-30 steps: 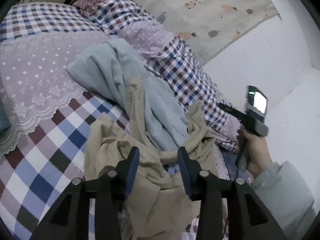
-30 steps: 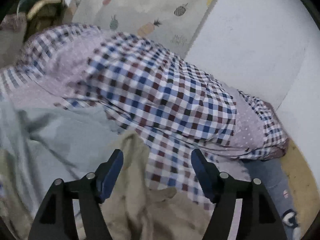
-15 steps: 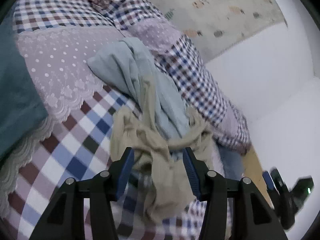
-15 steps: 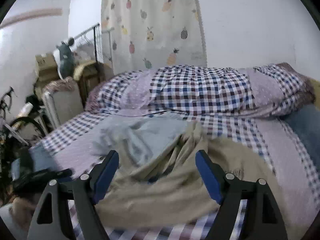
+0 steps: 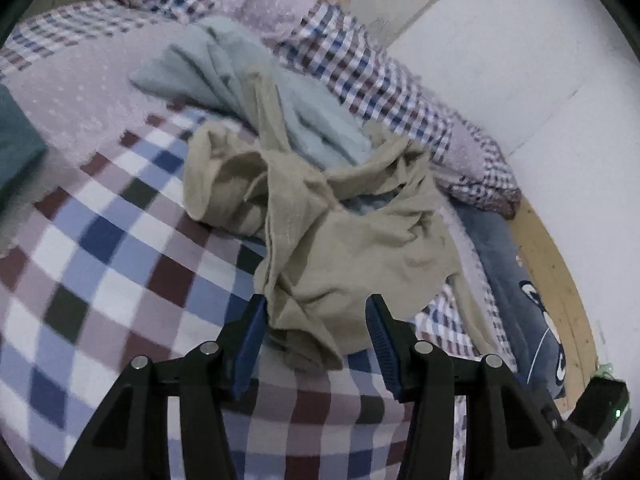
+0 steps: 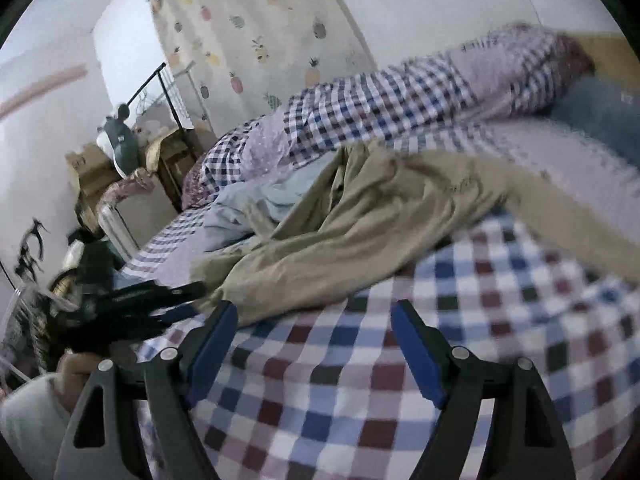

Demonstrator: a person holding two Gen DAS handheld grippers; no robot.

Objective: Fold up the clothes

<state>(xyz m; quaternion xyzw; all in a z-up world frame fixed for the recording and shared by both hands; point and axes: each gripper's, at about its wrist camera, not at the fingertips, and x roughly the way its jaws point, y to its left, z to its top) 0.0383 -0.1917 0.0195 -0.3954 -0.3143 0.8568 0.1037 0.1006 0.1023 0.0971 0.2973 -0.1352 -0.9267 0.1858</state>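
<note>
A crumpled beige garment (image 5: 340, 240) lies on the checked bedsheet (image 5: 100, 248), partly over a light blue garment (image 5: 240, 68). My left gripper (image 5: 316, 312) is open, and the beige garment's near edge sits between its blue pads without being clamped. In the right wrist view the beige garment (image 6: 360, 232) stretches across the bed, with the light blue garment (image 6: 260, 200) behind it. My right gripper (image 6: 314, 312) is open and low over the bare sheet (image 6: 360, 380), just short of the beige cloth. At the left, a hand (image 6: 76, 368) holds the left gripper (image 6: 132, 308).
A rolled checked quilt (image 5: 380, 72) lies along the wall behind the clothes. A teal cloth (image 5: 16, 148) is at the far left, and a dark blue pillow (image 5: 520, 280) lies by the wooden bed edge (image 5: 552, 272). Boxes (image 6: 88, 172) and a rack (image 6: 168, 92) stand beyond the bed.
My left gripper has come closer, so the beige garment's edge now lies between its fingers. My right gripper has swung round and dropped low over the sheet.
</note>
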